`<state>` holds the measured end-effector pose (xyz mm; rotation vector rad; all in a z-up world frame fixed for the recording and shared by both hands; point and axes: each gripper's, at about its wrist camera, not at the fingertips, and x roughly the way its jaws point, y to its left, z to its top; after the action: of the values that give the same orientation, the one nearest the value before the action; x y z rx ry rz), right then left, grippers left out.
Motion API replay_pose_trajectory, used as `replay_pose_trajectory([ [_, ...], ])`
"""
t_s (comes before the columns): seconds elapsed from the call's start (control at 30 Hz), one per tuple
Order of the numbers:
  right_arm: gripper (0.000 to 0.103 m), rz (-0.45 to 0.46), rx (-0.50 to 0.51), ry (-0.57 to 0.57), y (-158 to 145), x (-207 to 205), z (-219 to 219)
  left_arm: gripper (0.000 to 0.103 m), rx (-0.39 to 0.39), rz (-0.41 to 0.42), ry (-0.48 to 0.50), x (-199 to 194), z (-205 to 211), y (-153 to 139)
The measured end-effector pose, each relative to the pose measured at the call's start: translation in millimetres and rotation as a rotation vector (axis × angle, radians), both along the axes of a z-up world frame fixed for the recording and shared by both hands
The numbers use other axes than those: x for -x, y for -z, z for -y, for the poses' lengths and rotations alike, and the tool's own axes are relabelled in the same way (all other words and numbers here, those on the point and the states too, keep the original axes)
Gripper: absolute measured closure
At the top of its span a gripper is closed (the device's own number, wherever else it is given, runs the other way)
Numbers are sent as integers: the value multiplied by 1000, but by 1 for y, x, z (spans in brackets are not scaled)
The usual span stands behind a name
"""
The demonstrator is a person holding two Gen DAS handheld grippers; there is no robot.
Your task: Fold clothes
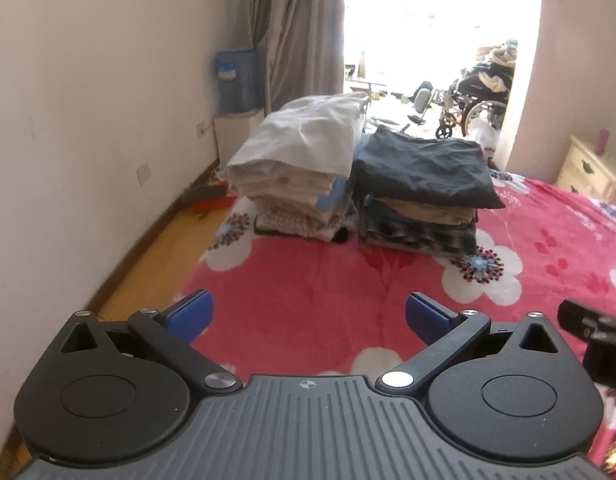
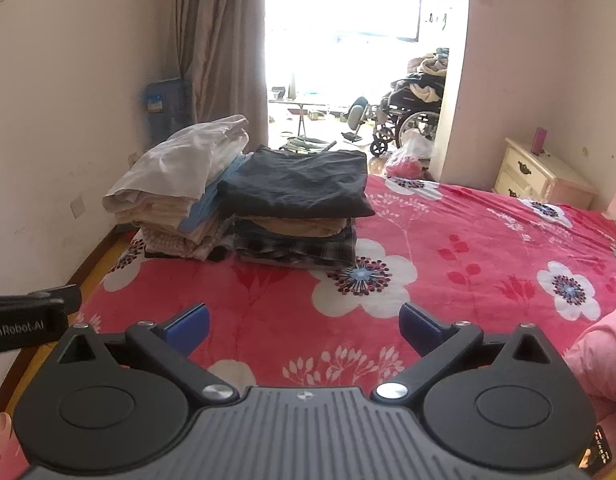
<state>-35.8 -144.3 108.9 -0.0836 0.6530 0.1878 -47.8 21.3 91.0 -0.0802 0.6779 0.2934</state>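
The clothes are already in two neat stacks at the far left corner of the bed. The left stack of pale folded cotton garments [image 1: 295, 168], white and cream with some light blue inside, stands touching the right stack topped by a dark navy folded garment [image 1: 422, 168] over a beige piece and a checked piece. In the right wrist view the same two stacks appear, pale one [image 2: 175, 184] and dark one [image 2: 295, 188]. I think they are put at the corner near the wall so that the middle of the bed is free for spreading the next piece.

The bed carries a pink fleece blanket with white flowers [image 1: 316, 292], and no loose garment lies on its open part in front of the tools. At the right edge of the right wrist view there is a pink soft cloth [image 2: 596, 360]; I cannot tell if it is a garment waiting for folding.

The left tool [image 1: 308, 318] has its blue fingers spread wide and holds nothing, hovering above the blanket. The right tool [image 2: 303, 326] is also spread and empty. Both are side by side, pointing to the stacks, probably ready to fetch another piece, or the folding is nearly finished

Behind, a grey curtain [image 1: 295, 28] hangs beside a bright doorway with a wheelchair [image 2: 408, 116]
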Motion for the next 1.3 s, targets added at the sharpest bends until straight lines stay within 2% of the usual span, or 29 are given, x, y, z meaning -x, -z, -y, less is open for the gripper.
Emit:
replay_pose_trajectory([
  [0.07, 0, 9, 4, 1, -1, 1, -1, 0, -26, 6, 2, 1, 1, 0],
  [0.33, 0, 36, 40, 3, -4, 1, -7, 0, -32, -6, -27, 2, -6, -1],
  [0.83, 0, 2, 47, -4, 6, -2, -10, 0, -10, -40, -26, 0, -4, 2],
  [1.3, 0, -11, 61, 0, 12, -7, -13, 0, -26, -59, -28, -6, -1, 8],
])
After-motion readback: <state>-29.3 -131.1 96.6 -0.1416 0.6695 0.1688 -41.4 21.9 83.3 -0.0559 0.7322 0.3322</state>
